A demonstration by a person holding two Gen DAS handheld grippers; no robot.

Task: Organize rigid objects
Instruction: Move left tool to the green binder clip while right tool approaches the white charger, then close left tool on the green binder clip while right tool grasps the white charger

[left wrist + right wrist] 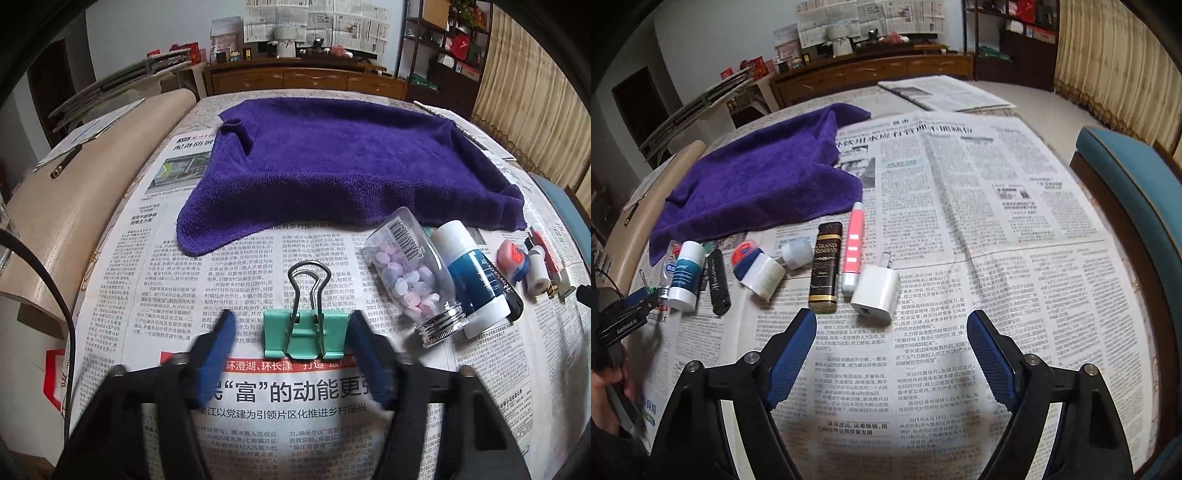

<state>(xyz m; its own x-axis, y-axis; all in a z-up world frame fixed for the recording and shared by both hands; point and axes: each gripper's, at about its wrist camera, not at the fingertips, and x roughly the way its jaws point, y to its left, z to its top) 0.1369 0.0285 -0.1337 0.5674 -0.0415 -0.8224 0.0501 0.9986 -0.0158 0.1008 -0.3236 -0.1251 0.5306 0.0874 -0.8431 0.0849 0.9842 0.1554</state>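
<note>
Newspaper (960, 221) covers the tabletop under both tongs. Left tongs (291, 325) straddle the green clip (306, 334) near the front edge, pads beside it, no pinch evident. Right tongs (892, 319) hang spread and empty just short of the white charger (875, 291). Bottles, lighter (824, 267) and pen (852, 247) lie in a loose row by the purple towel (332, 158); sorting seems barely begun.
</note>
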